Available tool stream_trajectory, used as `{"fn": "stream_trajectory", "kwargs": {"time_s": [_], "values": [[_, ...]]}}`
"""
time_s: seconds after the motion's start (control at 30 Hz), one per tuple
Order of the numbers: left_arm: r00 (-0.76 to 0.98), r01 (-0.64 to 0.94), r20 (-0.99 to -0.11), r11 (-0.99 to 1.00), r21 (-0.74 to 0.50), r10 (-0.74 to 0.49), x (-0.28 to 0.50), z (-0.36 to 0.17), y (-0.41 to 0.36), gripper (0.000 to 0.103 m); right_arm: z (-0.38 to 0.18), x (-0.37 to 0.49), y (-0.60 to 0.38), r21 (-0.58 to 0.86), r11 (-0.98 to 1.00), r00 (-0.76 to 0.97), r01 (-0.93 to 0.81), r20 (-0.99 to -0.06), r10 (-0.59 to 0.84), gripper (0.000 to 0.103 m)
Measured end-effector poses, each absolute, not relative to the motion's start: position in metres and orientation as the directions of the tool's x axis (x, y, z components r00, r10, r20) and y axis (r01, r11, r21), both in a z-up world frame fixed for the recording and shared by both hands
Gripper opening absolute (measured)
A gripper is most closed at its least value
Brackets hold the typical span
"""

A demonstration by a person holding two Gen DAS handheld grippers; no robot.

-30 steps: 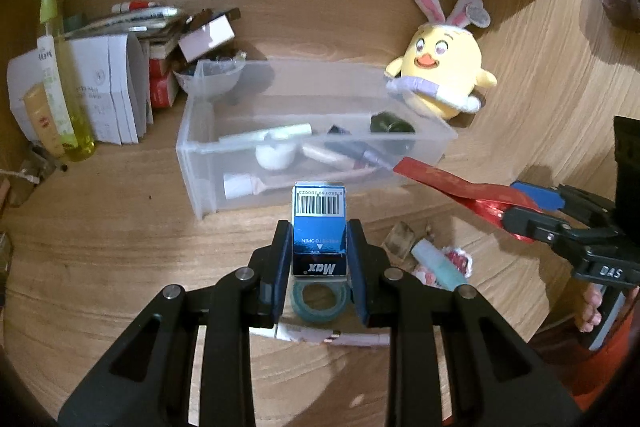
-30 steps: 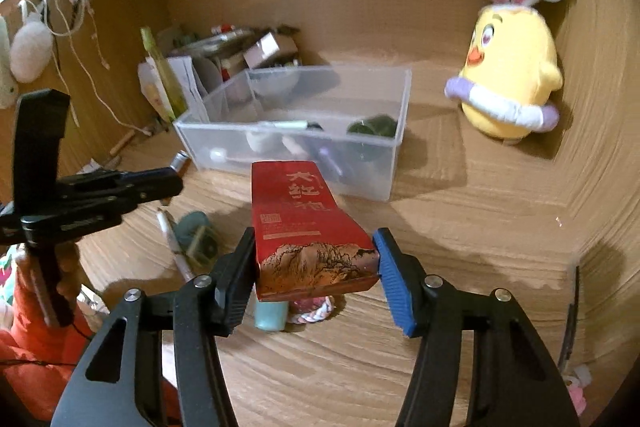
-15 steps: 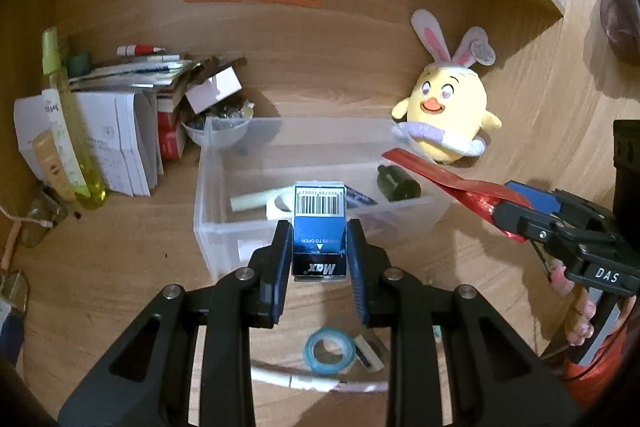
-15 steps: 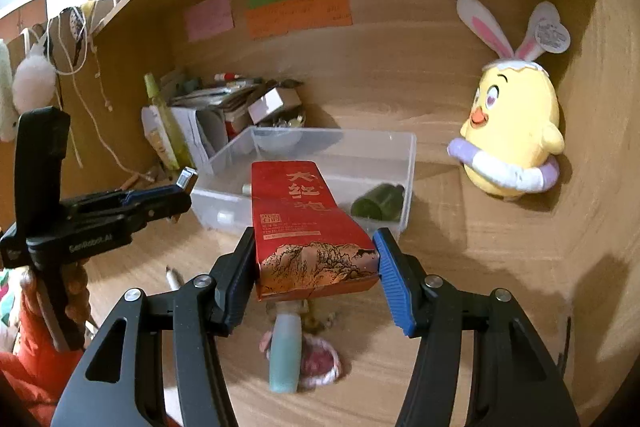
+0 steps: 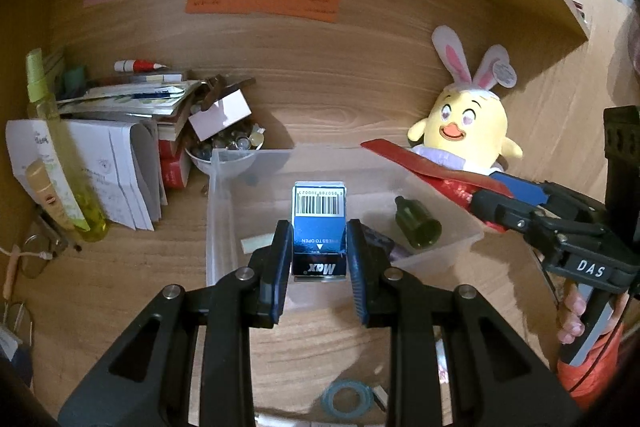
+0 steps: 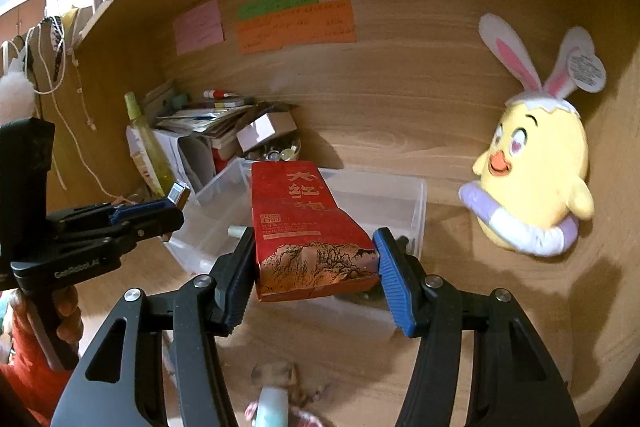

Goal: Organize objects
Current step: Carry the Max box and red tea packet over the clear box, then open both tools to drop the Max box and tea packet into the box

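Note:
My left gripper [image 5: 319,259] is shut on a small blue "Max" staple box [image 5: 319,227] and holds it above the near wall of the clear plastic bin [image 5: 224,211]. My right gripper [image 6: 316,267] is shut on a flat red tea packet [image 6: 304,227] and holds it over the bin's [image 6: 416,215] near right side. The right gripper also shows in the left wrist view [image 5: 508,207] with the red packet [image 5: 432,167] over the bin's right corner. A dark green bottle [image 5: 416,223] and other small items lie inside the bin.
A yellow bunny-eared plush [image 5: 466,131] sits right of the bin. Books, papers and a bowl of small bits [image 5: 224,147] stand at the back left with a green spray bottle [image 5: 60,155]. A blue tape ring [image 5: 346,397] and a teal tube [image 6: 272,407] lie on the desk below.
Both grippers have risen and moved forward over the bin with their loads still held. The loose items on the desk have dropped to the bottom of the views.

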State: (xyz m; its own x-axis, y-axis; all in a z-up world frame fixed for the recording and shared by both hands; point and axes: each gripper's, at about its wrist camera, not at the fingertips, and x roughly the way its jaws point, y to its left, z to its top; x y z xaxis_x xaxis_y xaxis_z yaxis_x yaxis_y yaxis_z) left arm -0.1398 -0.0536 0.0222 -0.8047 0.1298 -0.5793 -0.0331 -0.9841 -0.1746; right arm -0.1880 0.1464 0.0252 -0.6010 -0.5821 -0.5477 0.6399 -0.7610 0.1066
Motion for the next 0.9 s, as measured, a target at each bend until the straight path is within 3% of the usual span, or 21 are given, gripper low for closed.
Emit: {"fn": "stream_trajectory", "kwargs": {"time_s": [0.9], "values": [[-0.699, -0.015, -0.705, -0.988, -0.153, 0.119, -0.208, -0.019, -0.052, 0.027, -0.03, -0.246, 0.098, 0.045, -0.731, -0.509, 0.681, -0.688, -0.517, 0.054]]}}
